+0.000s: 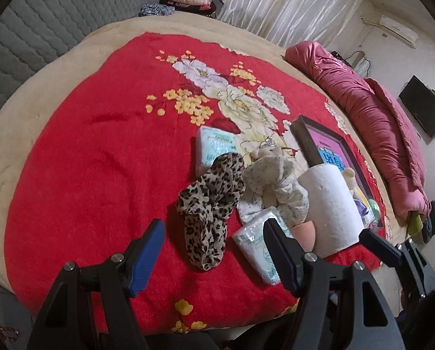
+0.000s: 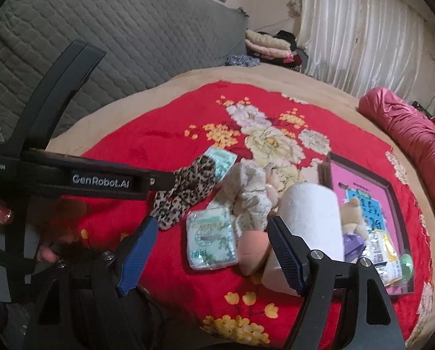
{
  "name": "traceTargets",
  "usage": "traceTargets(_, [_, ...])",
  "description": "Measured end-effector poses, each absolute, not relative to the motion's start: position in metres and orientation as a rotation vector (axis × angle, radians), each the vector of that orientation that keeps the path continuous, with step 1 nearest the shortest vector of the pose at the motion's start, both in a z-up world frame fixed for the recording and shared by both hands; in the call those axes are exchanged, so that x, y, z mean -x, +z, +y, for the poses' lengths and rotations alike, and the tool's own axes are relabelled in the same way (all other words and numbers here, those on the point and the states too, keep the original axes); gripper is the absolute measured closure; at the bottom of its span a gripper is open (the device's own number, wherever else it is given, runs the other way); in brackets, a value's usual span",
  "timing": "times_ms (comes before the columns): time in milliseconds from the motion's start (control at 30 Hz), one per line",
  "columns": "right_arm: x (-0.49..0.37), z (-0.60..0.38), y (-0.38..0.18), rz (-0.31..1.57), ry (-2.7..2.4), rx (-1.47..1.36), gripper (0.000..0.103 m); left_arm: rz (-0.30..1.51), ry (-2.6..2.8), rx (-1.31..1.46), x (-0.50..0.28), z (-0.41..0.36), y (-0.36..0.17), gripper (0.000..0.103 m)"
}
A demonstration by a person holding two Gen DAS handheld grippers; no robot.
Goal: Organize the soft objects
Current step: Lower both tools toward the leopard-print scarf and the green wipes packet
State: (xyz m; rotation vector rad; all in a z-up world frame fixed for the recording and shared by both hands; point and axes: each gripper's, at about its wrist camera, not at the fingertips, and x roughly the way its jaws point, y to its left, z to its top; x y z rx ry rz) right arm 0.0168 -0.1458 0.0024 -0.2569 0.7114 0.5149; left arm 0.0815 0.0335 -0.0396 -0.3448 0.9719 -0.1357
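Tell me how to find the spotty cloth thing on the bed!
Start at the big red flowered blanket and look near its front edge for the pile of soft things. The leopard-print scrunchie lies at the pile's left end, beside a cream scrunchie. It alone has brown and black spots.

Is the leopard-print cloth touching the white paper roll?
Apart. The left wrist view shows the leopard-print cloth left of the cream floral cloth, which lies between it and the white paper roll.
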Motion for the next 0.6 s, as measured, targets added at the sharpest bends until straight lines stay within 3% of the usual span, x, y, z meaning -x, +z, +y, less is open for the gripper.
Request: traceTargets(600, [-0.038,-0.124,-0.042,0.788,0.553,0.329,0.024,1.035,-0.075,0.368,-0.106,0.040,-0.087,0.034])
